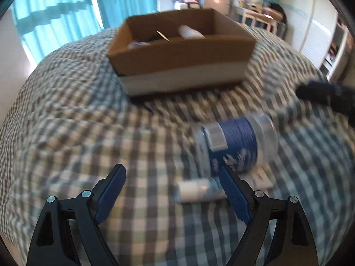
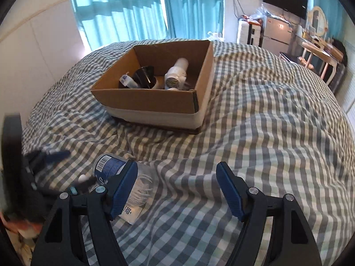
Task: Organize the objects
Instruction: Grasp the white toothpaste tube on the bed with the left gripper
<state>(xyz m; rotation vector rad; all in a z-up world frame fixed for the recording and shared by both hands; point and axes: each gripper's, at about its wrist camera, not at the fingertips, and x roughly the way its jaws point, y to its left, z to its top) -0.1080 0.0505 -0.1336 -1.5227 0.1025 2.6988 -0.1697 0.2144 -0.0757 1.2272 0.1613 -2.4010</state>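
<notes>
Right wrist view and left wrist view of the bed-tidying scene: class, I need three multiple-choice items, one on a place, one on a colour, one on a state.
1. Where does the cardboard box stand?
A. on the checked bedspread
B. on a wooden floor
C. on a shelf

2. What colour is the label on the clear jar lying on the bed?
A. red
B. blue
C. yellow

3. How do the left gripper and the right gripper stand?
A. both shut on things
B. one open, one shut
C. both open, holding nothing

Answers:
1 A, the checked cloth runs all round the box's base.
2 B, a blue band with a white barcode patch wraps the jar.
3 C, in each view the blue pads are wide apart with only bedding between them.
</notes>
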